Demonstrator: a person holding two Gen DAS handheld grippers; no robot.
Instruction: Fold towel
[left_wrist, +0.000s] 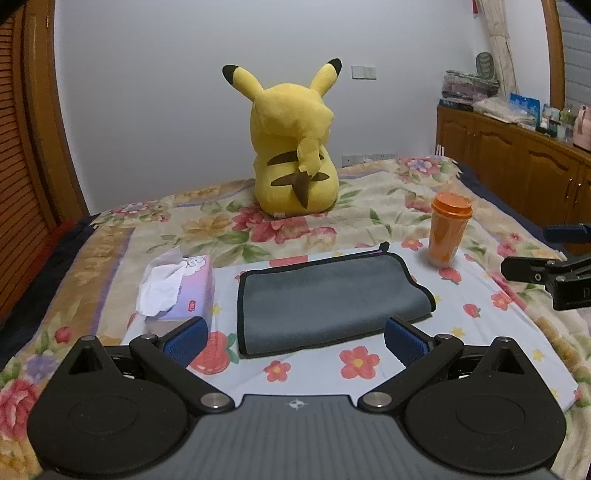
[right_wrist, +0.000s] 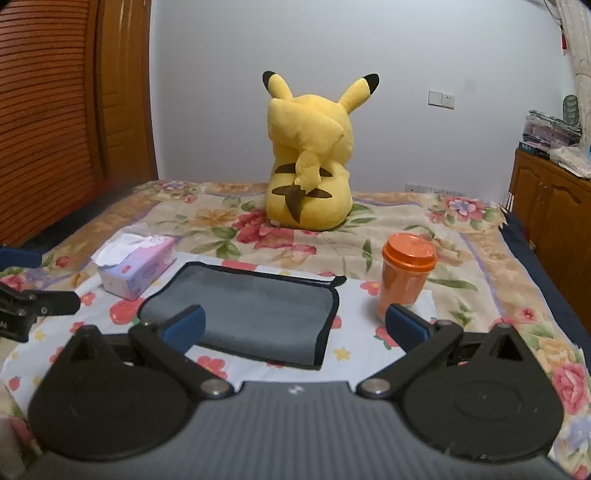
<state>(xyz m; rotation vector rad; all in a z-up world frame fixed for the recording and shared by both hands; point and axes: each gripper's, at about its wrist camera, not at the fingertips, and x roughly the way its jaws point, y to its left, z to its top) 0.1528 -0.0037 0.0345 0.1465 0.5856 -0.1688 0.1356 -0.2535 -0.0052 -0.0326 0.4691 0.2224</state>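
Note:
A grey towel (left_wrist: 325, 299) with black trim lies folded on a light flowered cloth (left_wrist: 491, 332) on the bed. It also shows in the right wrist view (right_wrist: 255, 314). My left gripper (left_wrist: 295, 338) is open and empty, just short of the towel's near edge, its blue pads wide apart. My right gripper (right_wrist: 293, 325) is open and empty, above the towel's near edge. The right gripper shows at the right edge of the left wrist view (left_wrist: 546, 266). The left gripper shows at the left edge of the right wrist view (right_wrist: 33, 299).
A tissue box (left_wrist: 177, 288) stands left of the towel. An orange lidded cup (left_wrist: 447, 229) stands at its right. A yellow plush toy (left_wrist: 295, 147) sits behind. Wooden cabinets (left_wrist: 517, 158) line the right wall, and a wooden door (right_wrist: 55, 110) is at left.

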